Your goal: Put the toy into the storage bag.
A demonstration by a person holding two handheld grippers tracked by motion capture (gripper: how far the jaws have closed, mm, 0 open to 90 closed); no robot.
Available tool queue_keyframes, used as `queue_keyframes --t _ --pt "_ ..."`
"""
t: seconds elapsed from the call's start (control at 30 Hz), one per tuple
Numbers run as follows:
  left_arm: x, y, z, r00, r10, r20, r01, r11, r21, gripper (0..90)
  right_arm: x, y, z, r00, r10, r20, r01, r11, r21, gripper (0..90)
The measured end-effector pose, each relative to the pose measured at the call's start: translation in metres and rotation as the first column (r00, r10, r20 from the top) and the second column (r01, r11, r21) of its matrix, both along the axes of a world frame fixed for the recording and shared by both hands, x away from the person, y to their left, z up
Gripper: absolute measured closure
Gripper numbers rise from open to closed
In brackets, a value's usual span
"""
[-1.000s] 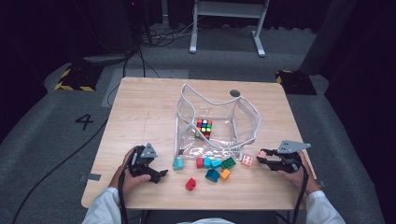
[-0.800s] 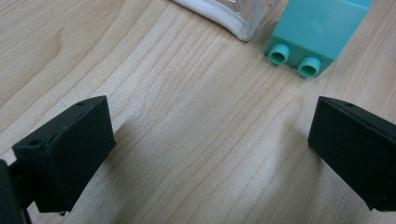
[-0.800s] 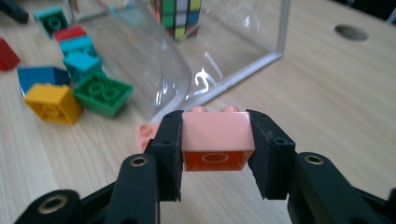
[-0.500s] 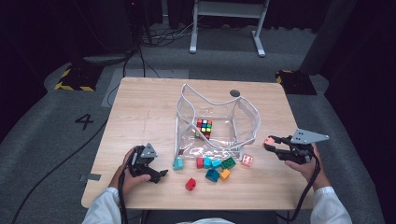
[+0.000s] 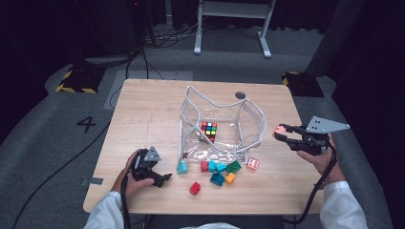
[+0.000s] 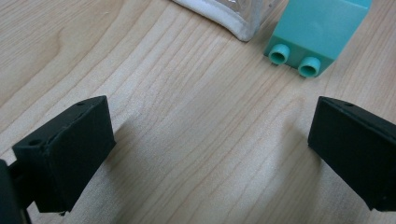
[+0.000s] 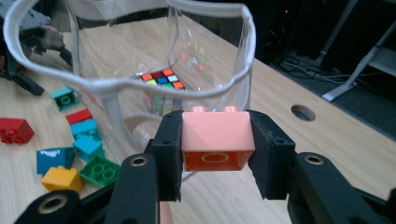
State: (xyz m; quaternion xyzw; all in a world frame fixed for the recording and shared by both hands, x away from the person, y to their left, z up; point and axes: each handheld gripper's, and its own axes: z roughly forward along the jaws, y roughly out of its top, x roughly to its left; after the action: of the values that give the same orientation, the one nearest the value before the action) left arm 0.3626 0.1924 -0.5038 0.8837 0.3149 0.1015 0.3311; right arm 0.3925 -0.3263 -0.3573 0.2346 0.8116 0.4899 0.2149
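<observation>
Pink brick (image 7: 218,135) sits clamped between the right gripper's (image 7: 218,154) two black pads, studs facing away from the camera, held in the air just outside the clear pouch's (image 7: 205,60) white-trimmed rim. High view puts the same brick (image 5: 281,130) off the pouch's (image 5: 253,119) right side, above the table (image 5: 143,109), gripper (image 5: 286,136) pointing left.

Right gripper view looks through the plastic wall: a Rubik's cube (image 7: 162,79) lies on the pouch floor. High view confirms cube (image 5: 208,130) is the only item inside.

Left gripper (image 6: 210,140) has its jaws spread wide over bare wood, nothing between them; a teal brick (image 6: 317,32) lies ahead of them, beside the pouch corner. High view shows that gripper (image 5: 157,179) low at the table's near-left.

Loose bricks in front of the pouch: red (image 5: 195,188), teal (image 5: 182,167), green (image 5: 233,166), orange (image 5: 230,178), blue (image 5: 217,179), plus a pale printed block (image 5: 252,164).
</observation>
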Motion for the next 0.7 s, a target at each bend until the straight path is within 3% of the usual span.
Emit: queue_keyframes --t 0.27,0.53,0.7 --pt "0.0 0.0 0.0 1.0 0.0 0.0 0.0 1.0 0.0 0.4 0.011 0.013 0.027 0.9992 0.02 0.034 -0.02 1.0 0.01 59.1" --pt "0.0 0.0 0.0 1.0 0.0 0.0 0.0 1.0 0.0 0.4 0.016 0.026 0.041 0.9981 0.045 0.042 -0.045 0.999 0.018 59.1" --pt "0.0 0.0 0.0 1.0 0.0 0.0 0.0 1.0 0.0 0.4 0.022 0.042 0.046 0.9956 0.085 0.039 -0.084 0.996 -0.014 59.1"
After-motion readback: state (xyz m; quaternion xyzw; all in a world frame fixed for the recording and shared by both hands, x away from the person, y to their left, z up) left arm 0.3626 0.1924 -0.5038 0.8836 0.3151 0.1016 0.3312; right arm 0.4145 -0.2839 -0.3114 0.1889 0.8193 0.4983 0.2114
